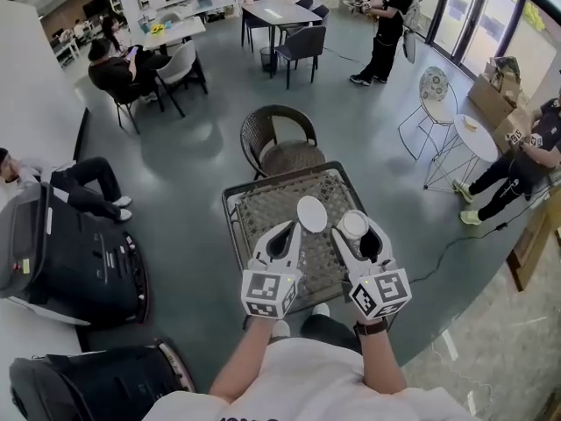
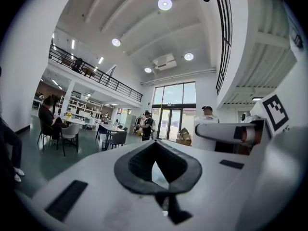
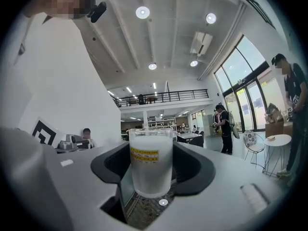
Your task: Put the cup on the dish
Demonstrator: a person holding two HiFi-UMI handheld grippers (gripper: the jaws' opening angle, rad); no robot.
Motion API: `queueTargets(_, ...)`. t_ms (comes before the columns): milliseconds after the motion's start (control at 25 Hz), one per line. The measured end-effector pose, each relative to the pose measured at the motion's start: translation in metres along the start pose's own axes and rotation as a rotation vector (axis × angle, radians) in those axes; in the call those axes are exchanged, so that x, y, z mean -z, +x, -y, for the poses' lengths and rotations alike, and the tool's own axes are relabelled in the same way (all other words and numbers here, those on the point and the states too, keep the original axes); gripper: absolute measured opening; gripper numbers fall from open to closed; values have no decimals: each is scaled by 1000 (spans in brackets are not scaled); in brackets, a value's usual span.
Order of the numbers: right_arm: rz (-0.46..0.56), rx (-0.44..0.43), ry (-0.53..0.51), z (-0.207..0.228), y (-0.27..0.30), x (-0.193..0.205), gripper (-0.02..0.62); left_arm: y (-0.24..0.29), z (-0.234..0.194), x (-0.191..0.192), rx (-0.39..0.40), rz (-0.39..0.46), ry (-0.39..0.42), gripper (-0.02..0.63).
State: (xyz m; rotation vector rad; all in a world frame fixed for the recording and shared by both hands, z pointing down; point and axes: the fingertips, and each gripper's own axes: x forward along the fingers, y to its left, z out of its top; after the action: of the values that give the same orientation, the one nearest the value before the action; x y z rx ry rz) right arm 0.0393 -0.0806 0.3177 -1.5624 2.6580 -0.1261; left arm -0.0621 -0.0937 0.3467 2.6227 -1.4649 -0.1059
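Observation:
In the head view both grippers are held level above a square wicker-topped table [image 1: 233,207]. My left gripper [image 1: 295,227] is shut on the edge of a small white dish [image 1: 311,213], which sticks out past its tips. In the left gripper view the black pads [image 2: 134,165] meet around a thin pale sliver, the dish seen edge-on [image 2: 155,171]. My right gripper [image 1: 356,232] is shut on a frosted white cup [image 1: 353,224] just to the right of the dish. The right gripper view shows the cup [image 3: 150,170] upright between the pads, with a yellow label [image 3: 144,155].
A brown wicker chair [image 1: 279,139] stands behind the table. Two large black cases [image 1: 74,266] sit on the floor at the left. A round white side table [image 1: 474,137] and wire chair are at the right, with several people sitting and standing around the room.

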Motion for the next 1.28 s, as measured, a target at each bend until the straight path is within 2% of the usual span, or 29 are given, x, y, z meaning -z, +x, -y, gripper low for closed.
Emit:
queueTargets(280,-8,-22,-12,29,53,27,256,50,-25,22,12,-9,-29,3)
queueTargets(440,-38,-25,4,44,55,49,256,69,-14,42,46,-60,-24,3)
queueTargets(640,-79,-20,20,59,70,77,256,91,-27,70,67,-112,-74,3)
queueTargets(840,-128,-7,51,69,75,103,256,95,-36,92,53,-153,-129,3)
queueTargets(1280,-195,-11,108,85,89,146,256,109,-38,140,35,-237,-163,3)
